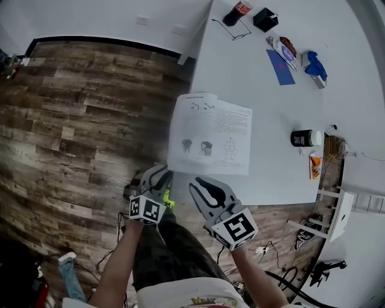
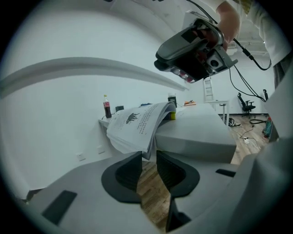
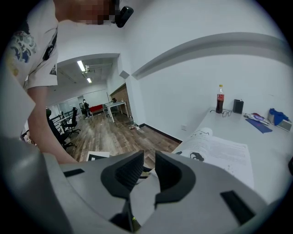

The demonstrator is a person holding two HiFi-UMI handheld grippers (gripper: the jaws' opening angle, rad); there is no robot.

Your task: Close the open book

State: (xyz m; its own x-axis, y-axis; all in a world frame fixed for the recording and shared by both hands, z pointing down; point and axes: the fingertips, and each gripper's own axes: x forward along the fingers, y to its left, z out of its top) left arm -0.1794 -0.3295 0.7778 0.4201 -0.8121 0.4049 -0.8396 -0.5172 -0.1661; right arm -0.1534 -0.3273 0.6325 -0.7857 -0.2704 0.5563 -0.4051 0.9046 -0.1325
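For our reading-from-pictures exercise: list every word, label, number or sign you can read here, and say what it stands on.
No text here is legible.
open book: printed lines and small drawings, too small to read.
bottle: red label, blurred.
black container: white print, blurred.
marker cubes: black-and-white squares, no words.

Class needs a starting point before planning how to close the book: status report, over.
Left gripper open, empty, at near-left corner of book. Right gripper open, empty, short of its near edge. Book open, overhanging table edge. Nothing on its pages.
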